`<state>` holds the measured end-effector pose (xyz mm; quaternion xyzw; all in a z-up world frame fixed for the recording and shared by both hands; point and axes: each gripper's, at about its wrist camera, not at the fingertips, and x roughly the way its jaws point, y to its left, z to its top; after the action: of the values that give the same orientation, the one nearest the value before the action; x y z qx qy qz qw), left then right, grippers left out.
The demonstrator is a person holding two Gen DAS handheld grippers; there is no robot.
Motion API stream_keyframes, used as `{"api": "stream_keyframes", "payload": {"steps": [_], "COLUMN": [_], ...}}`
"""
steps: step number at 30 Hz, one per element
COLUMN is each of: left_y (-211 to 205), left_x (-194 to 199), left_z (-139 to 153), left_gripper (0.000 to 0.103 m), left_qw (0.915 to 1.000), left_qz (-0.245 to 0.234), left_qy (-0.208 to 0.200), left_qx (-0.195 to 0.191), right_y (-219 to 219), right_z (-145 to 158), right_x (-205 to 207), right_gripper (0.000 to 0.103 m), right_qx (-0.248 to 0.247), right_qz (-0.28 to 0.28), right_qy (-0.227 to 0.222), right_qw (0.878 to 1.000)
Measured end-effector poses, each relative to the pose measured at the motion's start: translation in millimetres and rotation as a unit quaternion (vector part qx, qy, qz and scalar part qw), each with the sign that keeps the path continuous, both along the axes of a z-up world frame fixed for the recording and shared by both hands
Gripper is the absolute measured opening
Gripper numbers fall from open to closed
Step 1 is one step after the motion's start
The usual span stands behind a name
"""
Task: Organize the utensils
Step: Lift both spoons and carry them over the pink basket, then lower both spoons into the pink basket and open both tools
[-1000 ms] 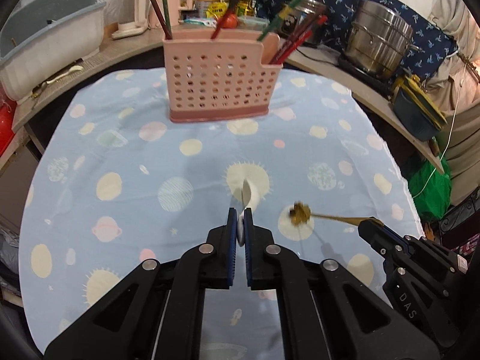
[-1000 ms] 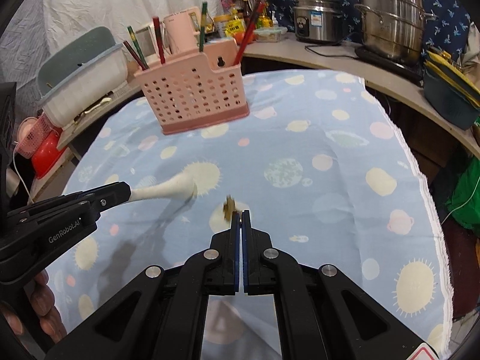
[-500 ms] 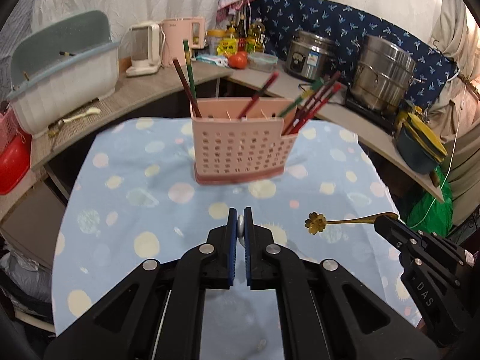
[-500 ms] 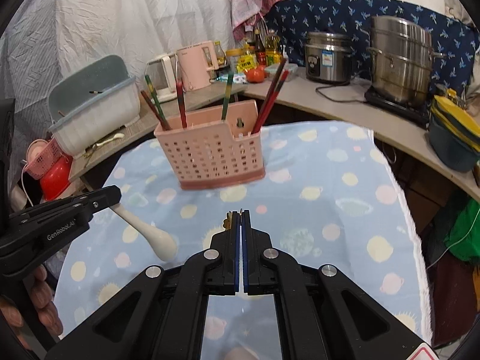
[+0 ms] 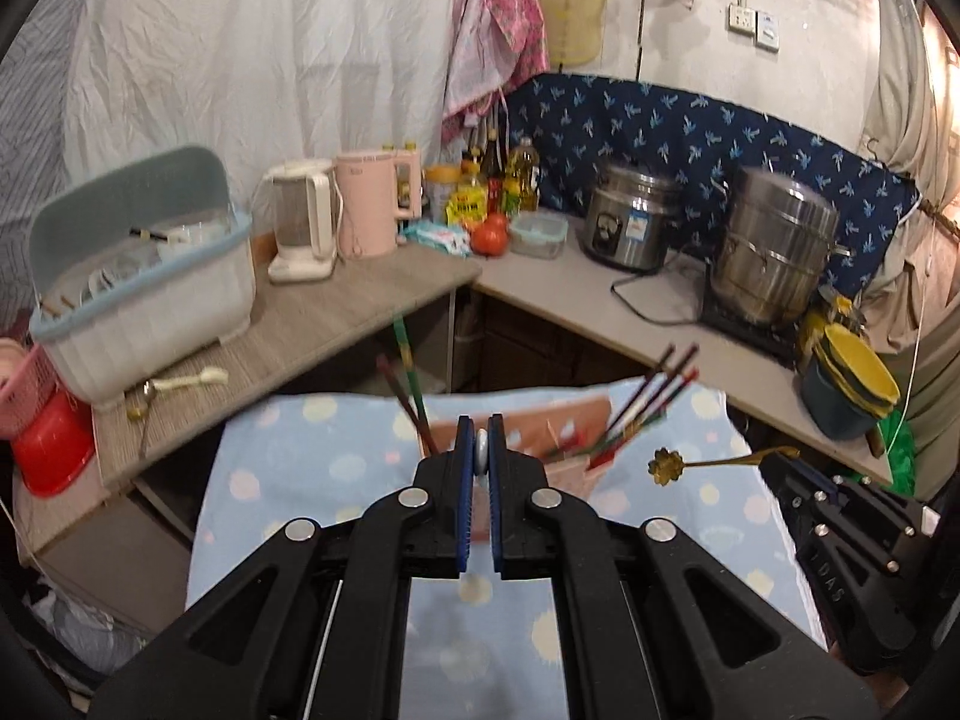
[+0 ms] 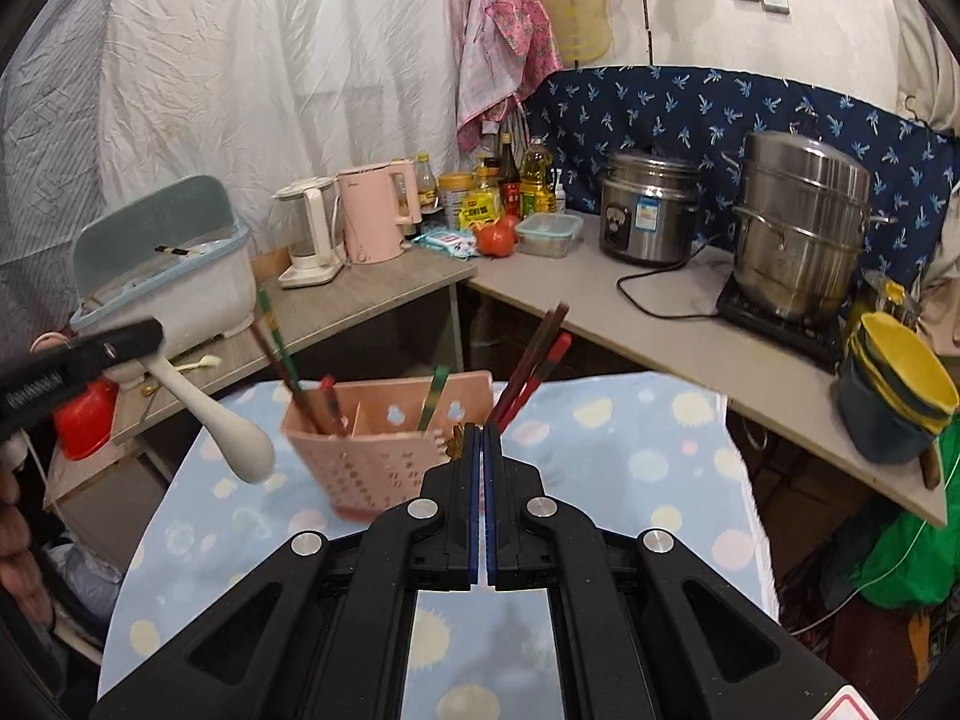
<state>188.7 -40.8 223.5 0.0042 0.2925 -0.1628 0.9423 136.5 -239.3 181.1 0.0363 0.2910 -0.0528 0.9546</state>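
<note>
Left tool point(image 5: 481, 438) pinching white spoon point(image 6: 231, 429), right tool point(image 6: 480, 441) pinching gold spoon point(image 5: 696, 463) (flower-ended), pink caddy point(image 6: 384, 450) just beyond both.

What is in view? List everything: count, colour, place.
caddy: one, pink, on the tablecloth
chopsticks: several, red, dark, green, standing in the caddy
white spoon: one, in the left tool
gold spoon: one, in the right tool
tablecloth: one, light blue, spotted
kettles: two, white and pink, counter
steel pots: two, counter
dish box: one, white, left counter
bowls: stack, yellow and blue, right counter
left tool: black, shut
right tool: black, shut
</note>
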Motion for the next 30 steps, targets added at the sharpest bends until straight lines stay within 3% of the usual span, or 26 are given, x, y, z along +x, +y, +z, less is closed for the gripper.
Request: {"api": "stream_keyframes", "payload": {"steps": [3,7,21,30], "left_y": [-3,-10,-25,-28], "left_x": [18,43,95,107], "left_z": [17,19,-50,-69], "left_gripper": [0.004,0.004,0.004,0.004], "left_qw": [0.9999,0.9998,0.9981,0.9966], "left_qz": [0.006,0.017,0.029,0.033], "left_qy": [-0.013,-0.012,0.048,0.067], "left_qx": [-0.002,0.002,0.027,0.034], "right_y": [-3,-8,-4,7], "right_z": [3,-4,-44,-61], "right_x": [23,53,111,129], "right_gripper": [0.001,0.001,0.001,0.001], "right_qx": [-0.007,-0.006,-0.006,-0.011], "right_qz": [-0.006,-0.010,0.000,0.010], "right_qy": [0.004,0.018,0.066,0.085], "right_qw": [1.000,1.000,0.998,0.996]}}
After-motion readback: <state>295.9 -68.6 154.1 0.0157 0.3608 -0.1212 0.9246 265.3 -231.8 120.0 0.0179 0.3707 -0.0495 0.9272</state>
